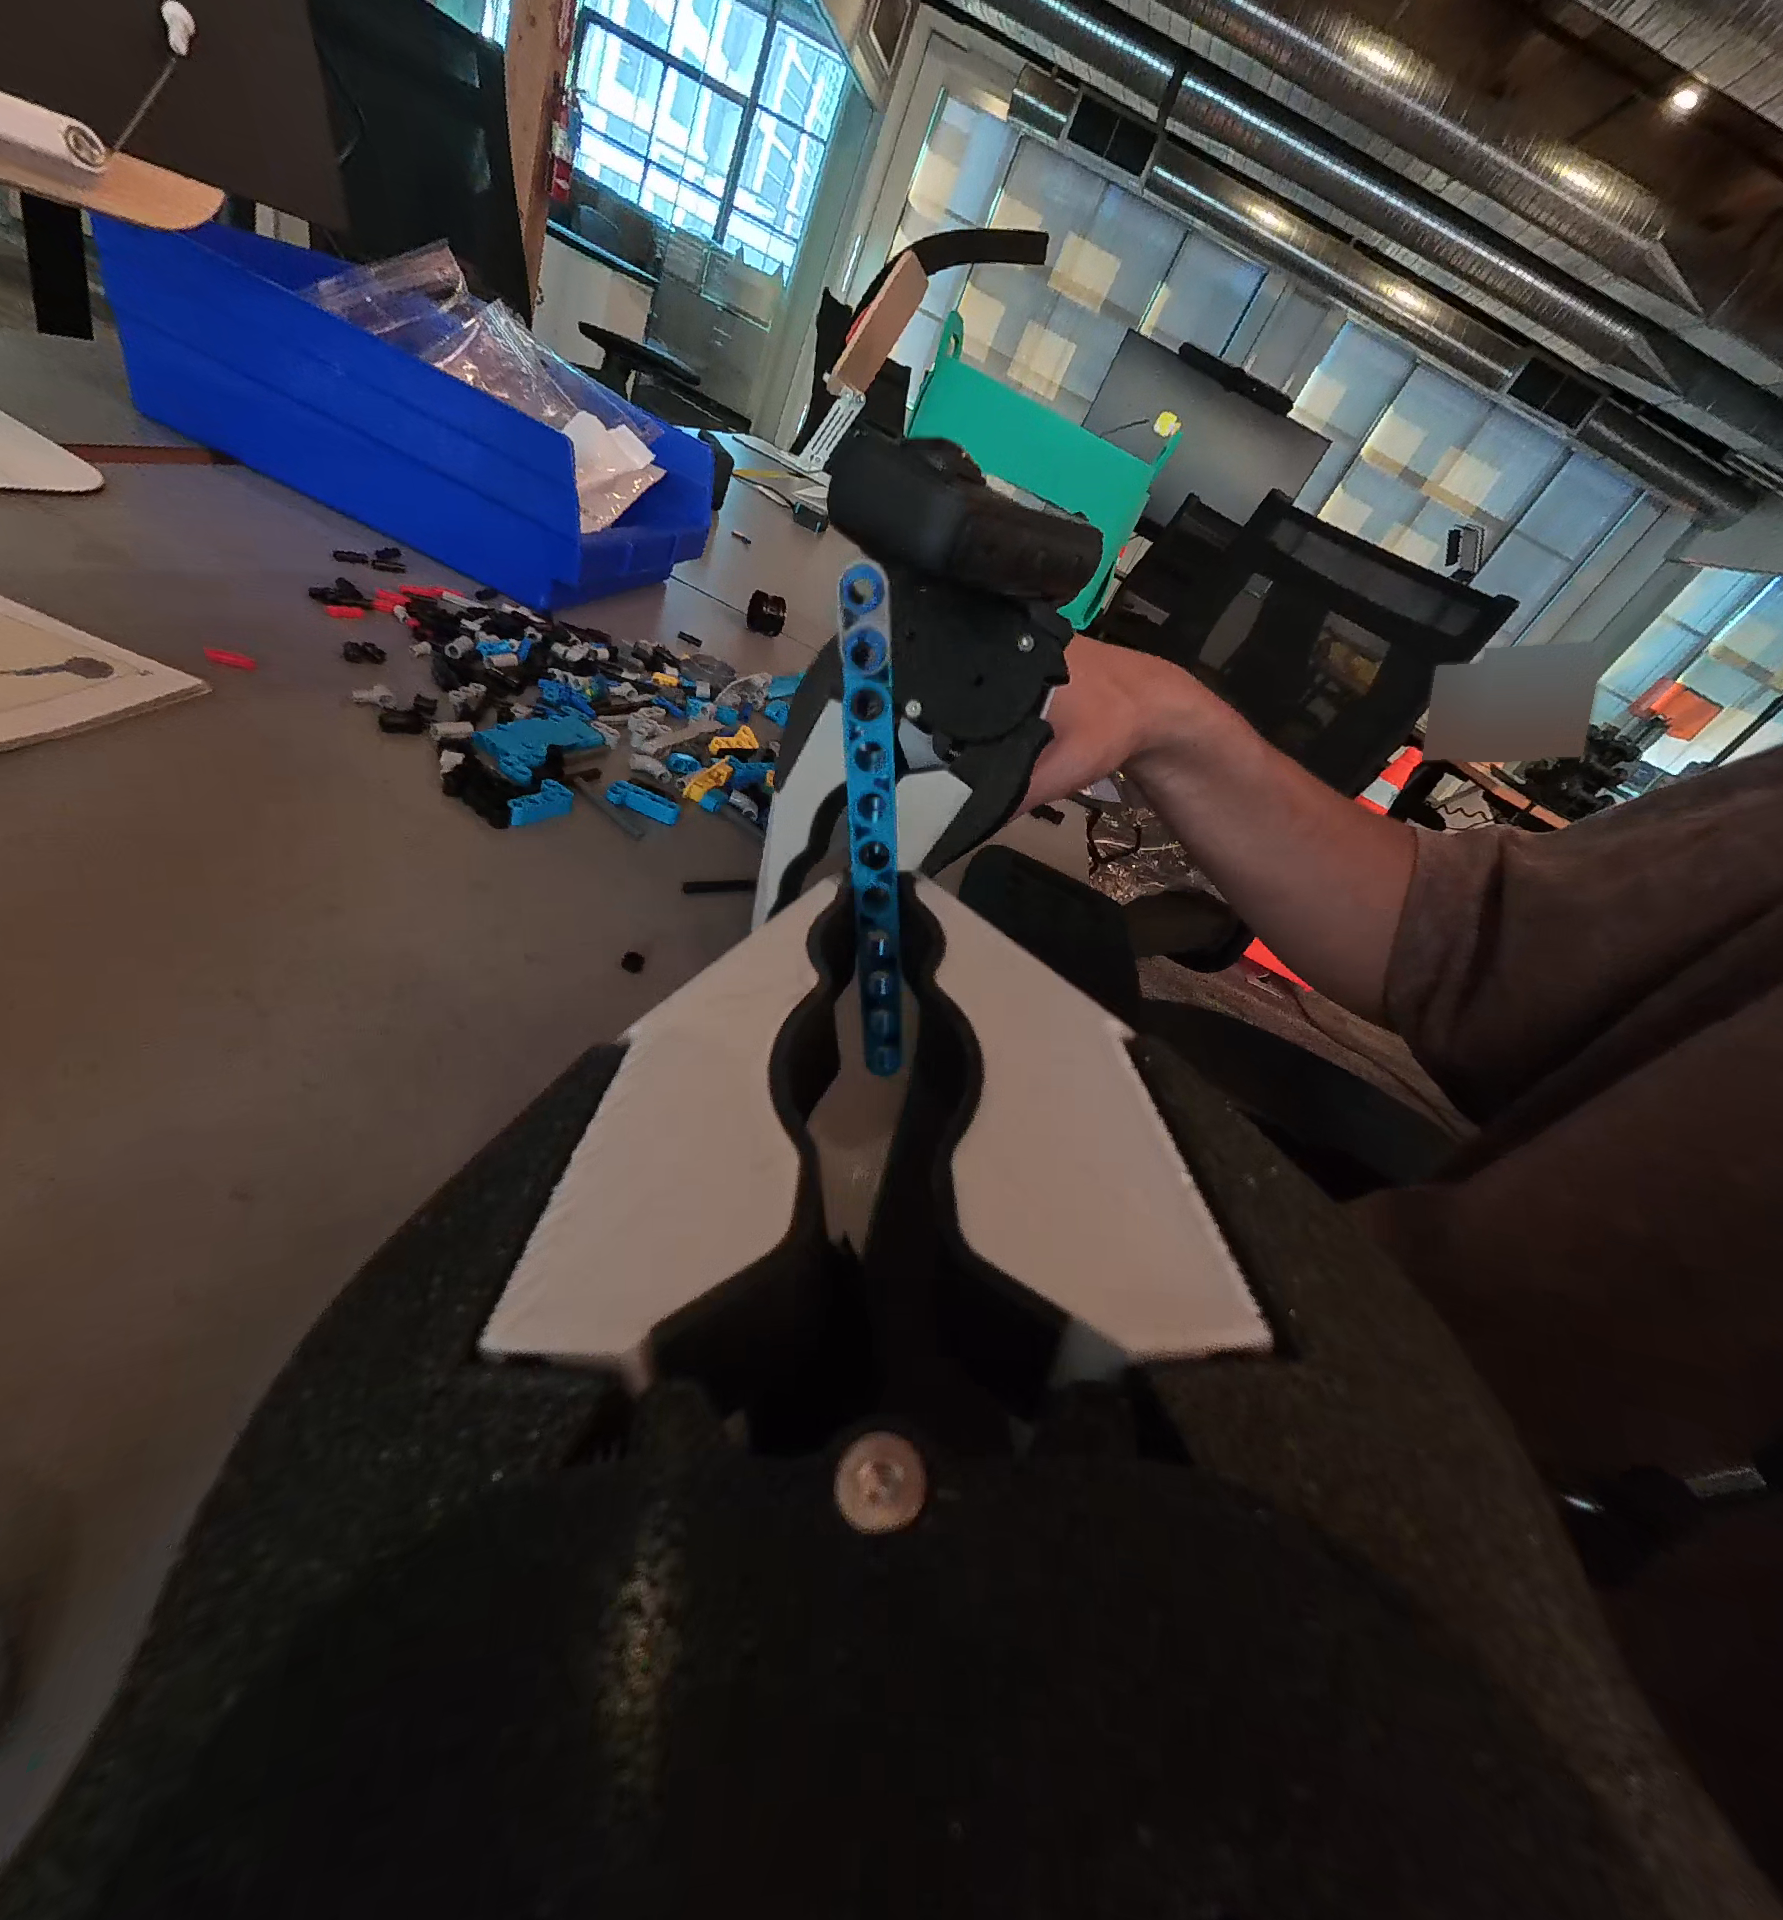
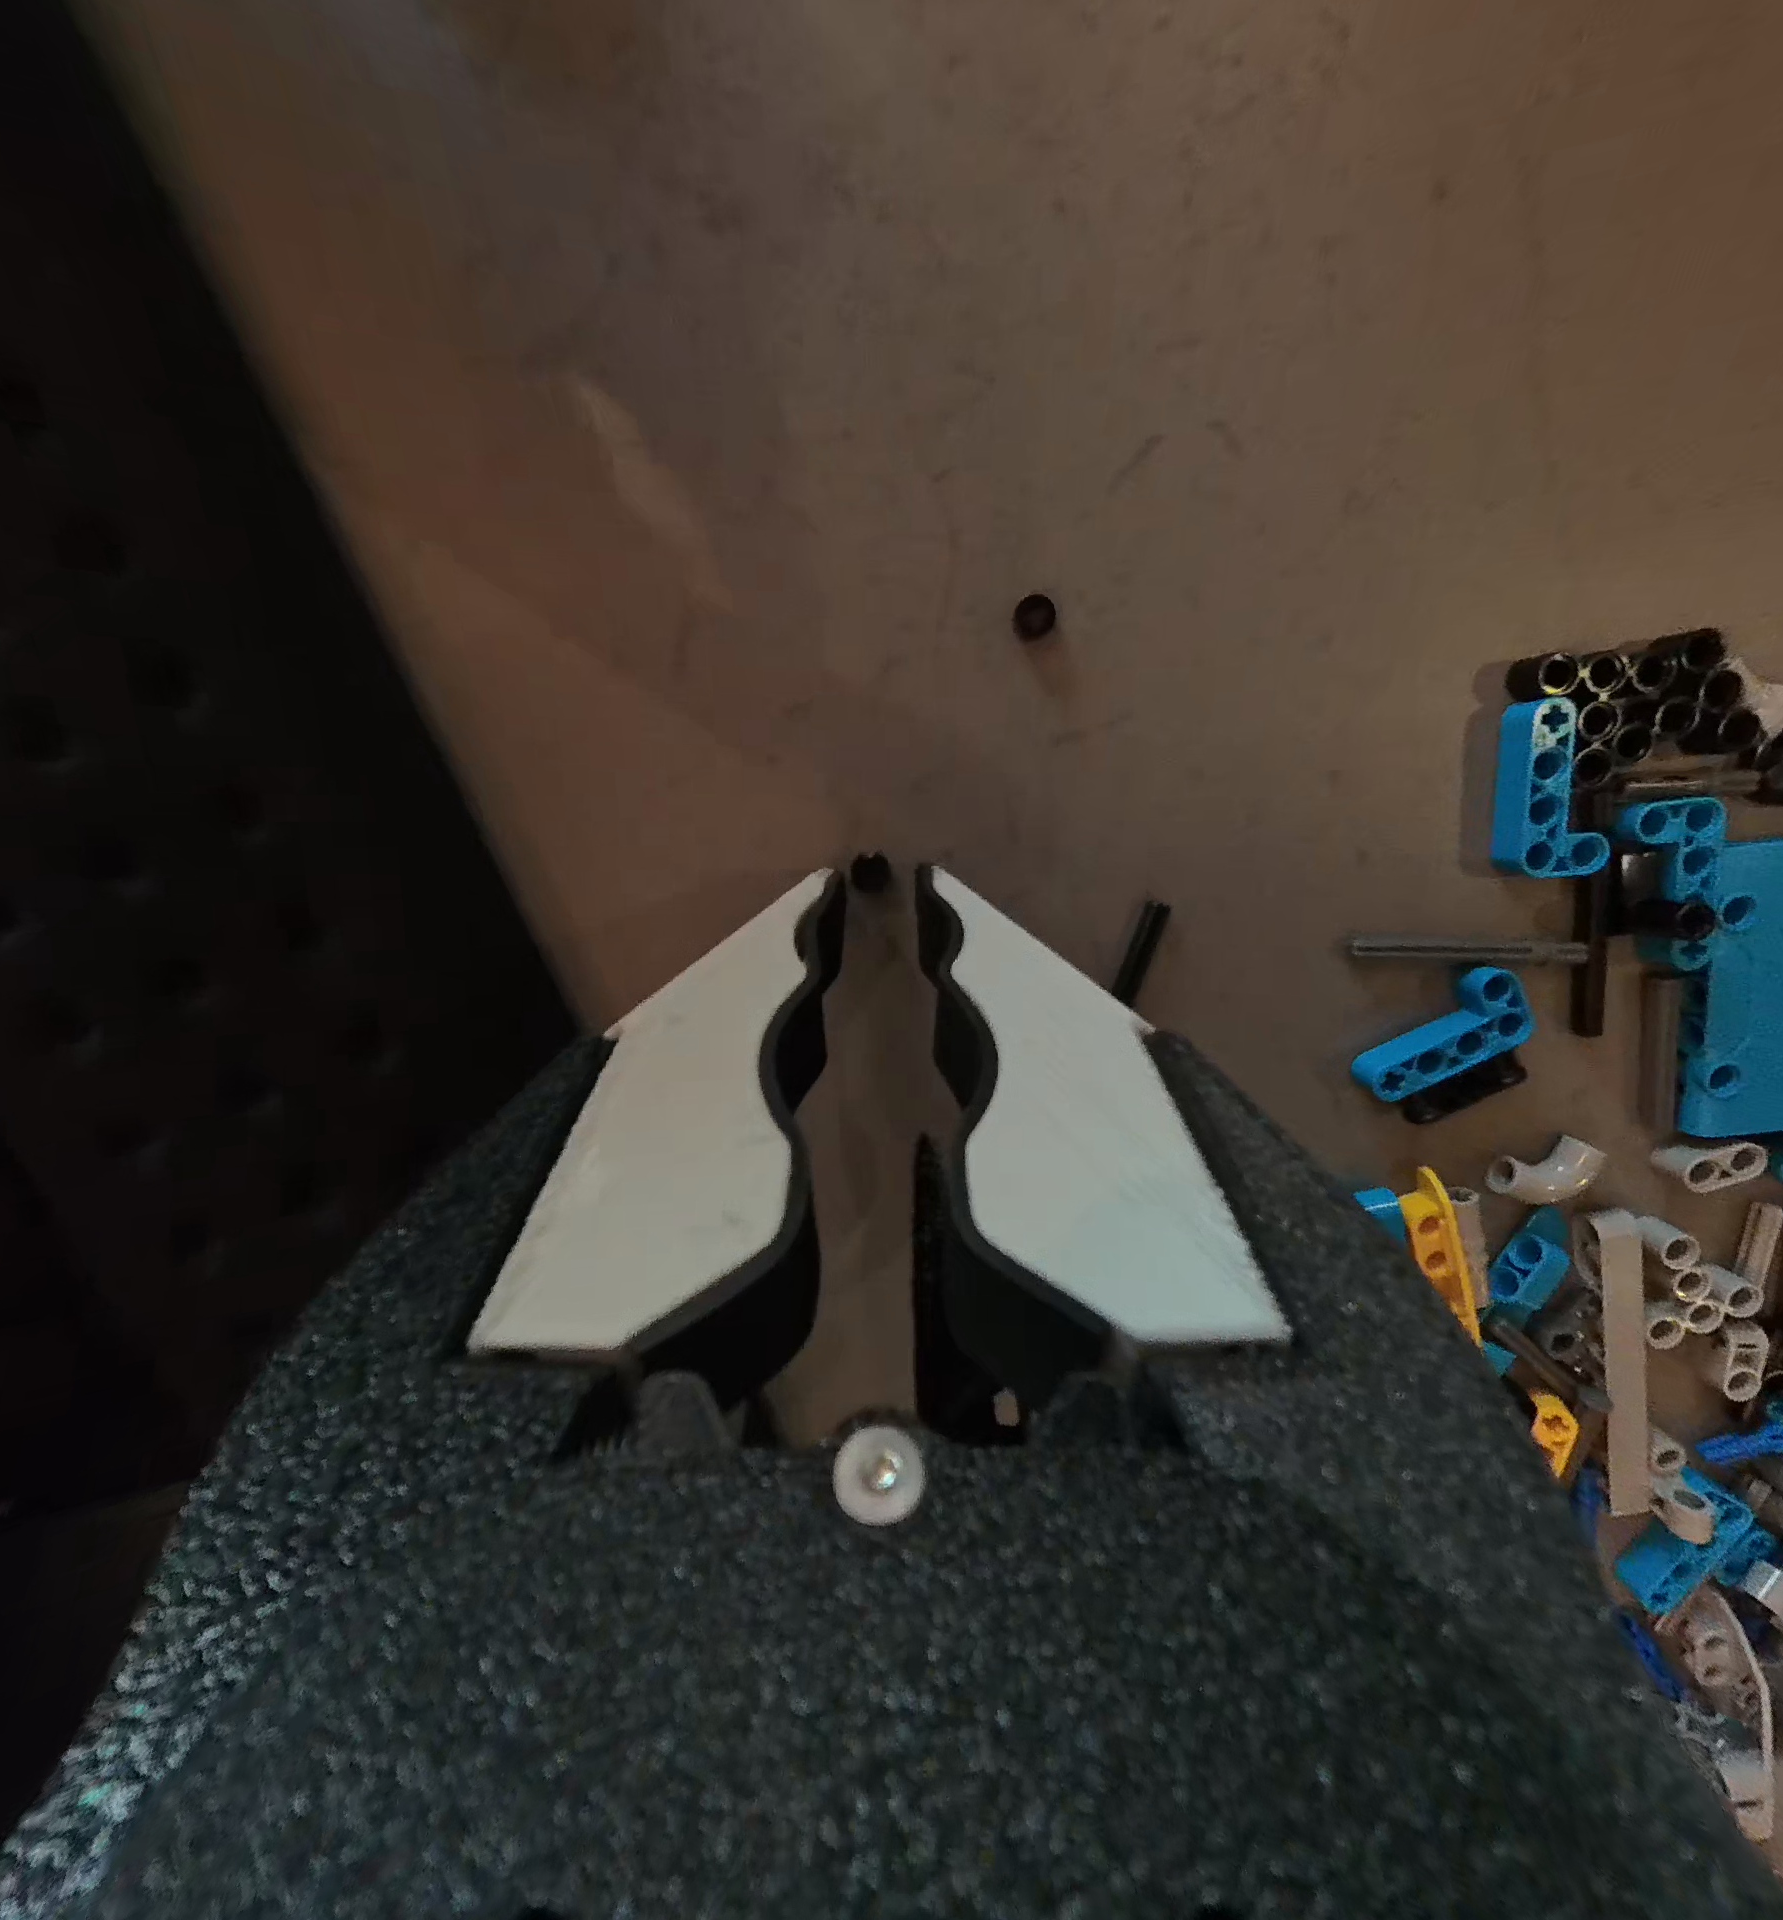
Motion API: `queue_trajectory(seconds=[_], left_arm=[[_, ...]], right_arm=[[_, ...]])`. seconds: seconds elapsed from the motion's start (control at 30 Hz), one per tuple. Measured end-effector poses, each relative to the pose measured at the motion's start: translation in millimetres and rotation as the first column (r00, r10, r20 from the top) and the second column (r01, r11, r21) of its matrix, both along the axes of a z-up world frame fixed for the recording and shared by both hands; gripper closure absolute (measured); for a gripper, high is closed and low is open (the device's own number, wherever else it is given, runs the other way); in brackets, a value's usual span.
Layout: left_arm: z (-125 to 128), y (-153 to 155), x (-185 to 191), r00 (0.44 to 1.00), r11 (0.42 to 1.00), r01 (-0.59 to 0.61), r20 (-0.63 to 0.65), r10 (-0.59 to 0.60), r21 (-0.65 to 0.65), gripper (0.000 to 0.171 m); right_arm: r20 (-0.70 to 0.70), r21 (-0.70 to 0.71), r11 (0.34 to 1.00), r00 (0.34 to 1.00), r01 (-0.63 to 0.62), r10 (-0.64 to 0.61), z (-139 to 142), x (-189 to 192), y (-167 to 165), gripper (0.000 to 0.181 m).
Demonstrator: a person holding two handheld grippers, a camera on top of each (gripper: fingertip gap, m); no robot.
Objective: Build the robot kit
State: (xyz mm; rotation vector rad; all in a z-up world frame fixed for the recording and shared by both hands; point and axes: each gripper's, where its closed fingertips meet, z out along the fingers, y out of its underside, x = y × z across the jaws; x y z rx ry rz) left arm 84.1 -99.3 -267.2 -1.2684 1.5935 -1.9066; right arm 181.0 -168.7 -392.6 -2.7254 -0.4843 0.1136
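Note:
My left gripper is shut on a long blue beam with holes, which sticks up past its fingertips. Behind the beam, a hand holds my right gripper with its tips pointing down at the grey table. In the right wrist view the right gripper has its jaws a narrow way apart. A small black pin sits on the table between the tips, with a little gap beside it.
A pile of blue, black, grey and yellow building pieces lies on the table, also at the right in the right wrist view. A blue bin with plastic bags and a booklet lie at the left. A loose black bush and a black axle lie nearby. Left tips to right tips: about 15 cm. It is some 4 cm from my right tips to the black axle. It is also in sight in the left wrist view.

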Motion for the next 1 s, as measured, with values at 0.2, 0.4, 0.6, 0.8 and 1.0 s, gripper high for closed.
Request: queue_trajectory(seconds=[0.2, 0.4, 0.6, 0.8, 1.0], left_arm=[[2.7, -4.5, 17.6, 1.000, 1.000, 0.006, 0.017, -0.005, -0.007, 0.165], [17.5, 1.8, 24.0, 0.995, 0.986, 0.046, 0.092, -0.032, -0.159, 0.165], [24.4, 14.7, 18.0, 0.993, 0.960, 0.069, 0.110, -0.040, -0.270, 0.165], [21.8, 16.5, 20.5, 0.995, 0.959, 0.056, 0.099, -0.029, -0.279, 0.165], [23.3, 21.0, 21.3, 0.995, 0.945, 0.058, 0.100, -0.027, -0.321, 0.165]], right_arm=[[-0.014, 0.045, 0.998, 0.999, -0.039, 0.040, 7.5, -1.1, 4.1, 0.175], [-0.376, 0.505, 0.861, 0.914, 0.063, 0.154, 87.7, -36.0, 49.4, 0.175], [-0.615, 0.687, 0.684, 0.697, 0.245, 0.369, 147.8, -61.7, 71.9, 0.177], [-0.673, 0.679, 0.663, 0.628, 0.315, 0.392, 150.0, -60.2, 76.9, 0.176], [-0.692, 0.656, 0.681, 0.621, 0.326, 0.368, 143.8, -61.9, 82.8, 0.176]])
